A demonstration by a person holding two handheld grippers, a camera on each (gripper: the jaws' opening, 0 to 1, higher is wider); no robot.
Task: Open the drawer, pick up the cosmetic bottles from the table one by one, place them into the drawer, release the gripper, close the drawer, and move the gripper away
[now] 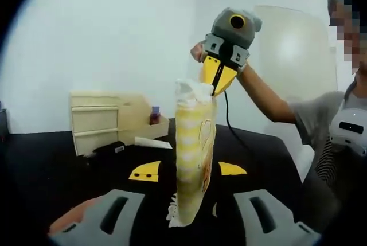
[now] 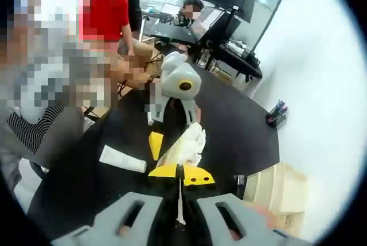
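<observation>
Left tool (image 1: 189,171): yellow tips spread wide on either side of a tall yellow-and-white striped plastic pouch (image 1: 194,154) standing upright between them; contact with the tips cannot be told. Right tool (image 1: 221,79), seen in the left gripper view, pinches the pouch's crumpled white top. In the right gripper view the right tool's (image 2: 180,172) yellow tips are pressed together on that top. Black round worktop (image 2: 241,125). Pale wooden drawer cabinet (image 1: 94,121) near its far edge, drawers closed. Small dark-red cosmetic bottle (image 1: 154,115) stands in the wooden tray just beside the cabinet. White flat tube (image 2: 123,159) lies on the worktop, apart from the pouch.
</observation>
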